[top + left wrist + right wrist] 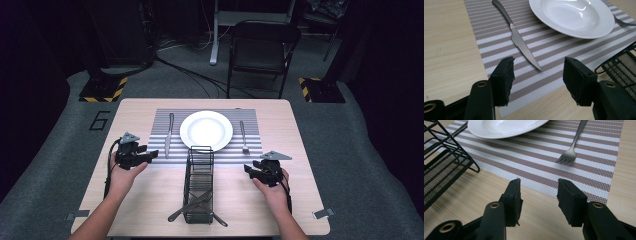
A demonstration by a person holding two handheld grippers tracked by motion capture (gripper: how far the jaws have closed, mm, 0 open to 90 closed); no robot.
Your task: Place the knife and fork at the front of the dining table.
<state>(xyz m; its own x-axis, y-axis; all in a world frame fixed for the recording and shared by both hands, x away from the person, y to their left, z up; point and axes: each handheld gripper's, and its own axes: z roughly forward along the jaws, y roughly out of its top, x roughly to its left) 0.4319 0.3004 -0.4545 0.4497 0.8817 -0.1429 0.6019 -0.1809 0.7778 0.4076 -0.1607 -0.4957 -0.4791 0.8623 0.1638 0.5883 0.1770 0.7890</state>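
Observation:
A striped placemat (252,119) lies at the table's far middle with a white plate (206,130) on it. A knife (169,134) lies left of the plate and a fork (243,137) right of it. My left gripper (149,156) hovers near the mat's front left corner, open and empty; in the left gripper view (537,72) its jaws frame the knife (520,41) tip from a short way back. My right gripper (248,170) stands open and empty before the mat's front right part, in the right gripper view (539,195) short of the fork (571,150).
A black wire caddy (200,185) stands lengthwise in the table's middle, between my hands, with dark utensils (177,214) lying in its near end. The wooden table (150,200) has bare room to either side. A folding chair (262,45) stands beyond the far edge.

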